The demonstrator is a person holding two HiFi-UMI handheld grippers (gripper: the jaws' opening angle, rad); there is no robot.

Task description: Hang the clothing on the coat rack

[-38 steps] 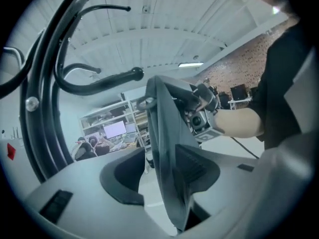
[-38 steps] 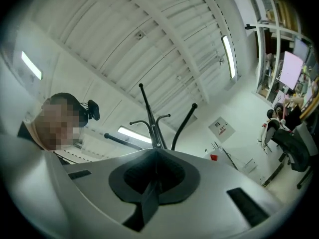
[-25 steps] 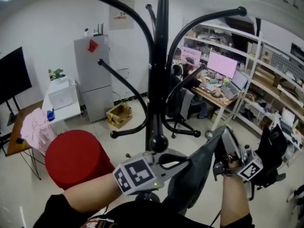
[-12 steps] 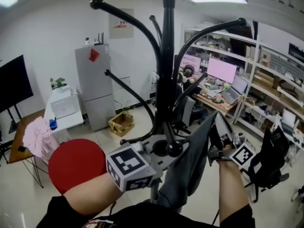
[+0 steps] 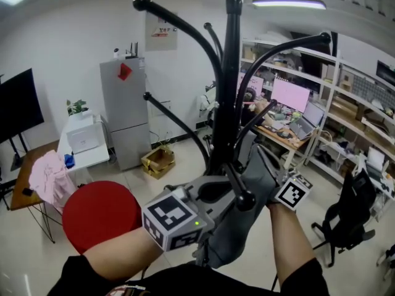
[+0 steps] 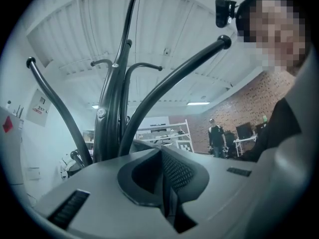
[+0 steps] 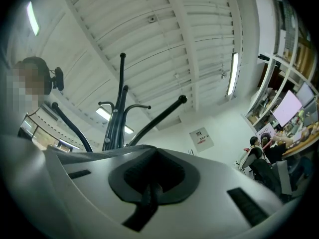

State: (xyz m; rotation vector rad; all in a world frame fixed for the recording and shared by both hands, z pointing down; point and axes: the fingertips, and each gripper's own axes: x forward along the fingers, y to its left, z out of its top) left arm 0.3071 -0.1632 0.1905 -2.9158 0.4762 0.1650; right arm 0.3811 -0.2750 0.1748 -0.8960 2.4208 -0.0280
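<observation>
right gripper [image 7: 149, 193]: jaws closed on a dark strand of the grey garment [image 5: 237, 233], which we see pinched between the pads. left gripper [image 6: 164, 183]: jaws pressed fully together, with a thin fold of the same cloth caught at the tip. in the head view the garment hangs slack between the left gripper [image 5: 213, 196] and the right gripper [image 5: 270, 171], which stands higher. the cloth sits just in front of the coat rack [image 5: 231, 91], close to its pole. the ball end of a lower hook [image 5: 245, 200] shows against it. we cannot tell whether cloth and hook touch. the upper hooks are bare. a red round object [image 5: 99, 211] lies below the left forearm.
</observation>
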